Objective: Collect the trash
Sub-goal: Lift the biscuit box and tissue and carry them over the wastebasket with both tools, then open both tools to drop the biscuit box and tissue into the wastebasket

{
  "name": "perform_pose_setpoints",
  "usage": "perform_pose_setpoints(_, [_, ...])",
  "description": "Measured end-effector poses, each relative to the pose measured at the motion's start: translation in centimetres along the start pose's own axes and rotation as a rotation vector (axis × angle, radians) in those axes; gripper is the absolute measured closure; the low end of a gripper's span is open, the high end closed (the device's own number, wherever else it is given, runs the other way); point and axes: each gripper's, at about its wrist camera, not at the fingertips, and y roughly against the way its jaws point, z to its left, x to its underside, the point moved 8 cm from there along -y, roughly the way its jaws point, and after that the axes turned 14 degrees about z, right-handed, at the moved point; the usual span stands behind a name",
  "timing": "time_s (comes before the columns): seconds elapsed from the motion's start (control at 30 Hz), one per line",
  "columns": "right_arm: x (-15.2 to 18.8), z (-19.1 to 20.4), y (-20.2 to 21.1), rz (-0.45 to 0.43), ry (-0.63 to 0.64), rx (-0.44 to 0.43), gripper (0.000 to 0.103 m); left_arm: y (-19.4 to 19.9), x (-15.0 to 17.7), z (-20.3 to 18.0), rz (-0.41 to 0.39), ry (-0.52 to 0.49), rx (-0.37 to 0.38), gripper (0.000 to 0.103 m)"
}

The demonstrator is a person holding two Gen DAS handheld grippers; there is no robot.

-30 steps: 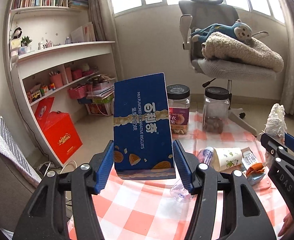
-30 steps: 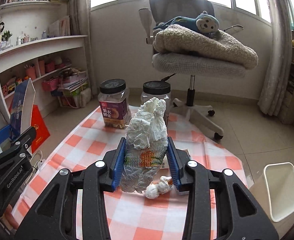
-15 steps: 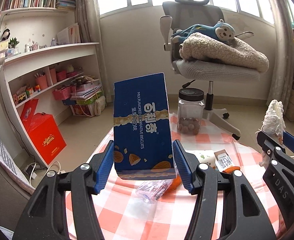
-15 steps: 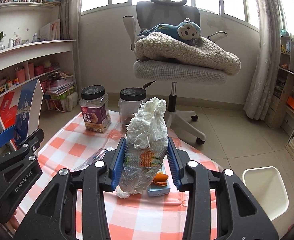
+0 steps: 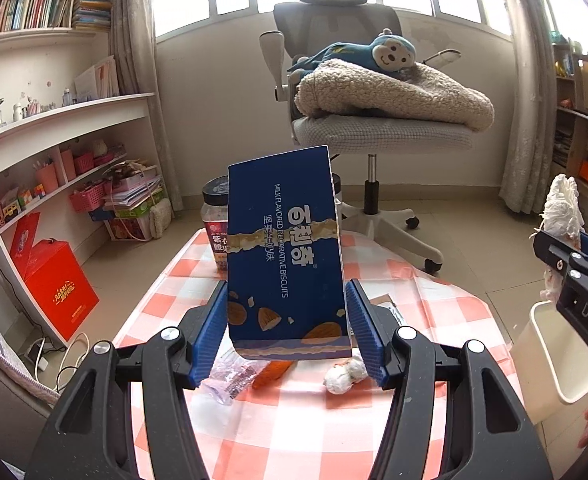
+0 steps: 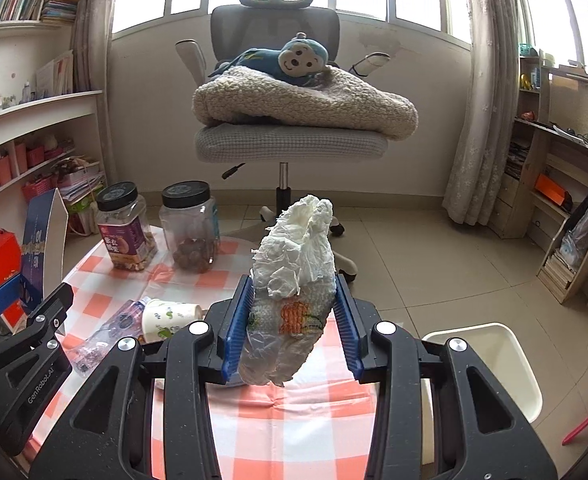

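I am reading the left wrist view first. The left gripper is clamping a blue biscuit box between its pads, and the box is standing upright, raised above the checked tablecloth. Under the box a crushed plastic bottle, an orange wrapper and a small white wad are lying on the cloth. A jar is showing behind the box, partly hidden.

In the right wrist view, two jars are standing at the far left of the cloth and a paper cup is lying beside the bottle. The right gripper is pinching a crumpled tissue bundle wrapped in clear film, held up off the table. A white bin is sitting on the floor to the right, beside the table.
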Motion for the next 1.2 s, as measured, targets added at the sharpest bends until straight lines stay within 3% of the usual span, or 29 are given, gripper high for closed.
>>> perform_pose_setpoints(0.3, [-0.6,-8.0,-0.3,0.009,-0.098,0.104,0.065,-0.8,0.5,-4.5,0.023,-0.056,0.038,0.045])
perform_pose_setpoints(0.53, [-0.5,-15.6,-1.4,0.066,-0.262,0.179,0.063,-0.5,0.7,-8.3,0.029,-0.092,0.089,0.045])
perform_pose_setpoints(0.57, [-0.4,-16.8,-1.5,0.075,-0.298,0.186,0.060,-0.4,0.6,-9.0,0.027,-0.100,0.099,0.045])
perform_pose_setpoints(0.6, [-0.4,-18.0,-1.4,0.080,-0.336,0.193,0.044,-0.2,0.6,-9.7,0.023,-0.110,0.108,0.045])
perform_pose_setpoints(0.67, [-0.4,-20.1,-1.0,0.067,-0.409,0.213,0.028,0.2,0.6,-11.0,0.017,-0.128,0.127,0.045])
perform_pose_setpoints(0.73, [-0.4,-21.8,-0.3,0.045,-0.455,0.240,0.027,0.6,0.4,-12.4,0.008,-0.143,0.147,0.045])
perform_pose_setpoints(0.83, [-0.2,-24.1,0.6,0.014,-0.509,0.294,0.010,1.2,0.0,-14.7,0.002,-0.158,0.188,0.045])
perform_pose_setpoints(1.2, [0.9,-30.3,3.1,-0.007,-0.602,0.372,0.007,1.7,0.8,-25.8,0.081,-0.234,0.372,0.045])
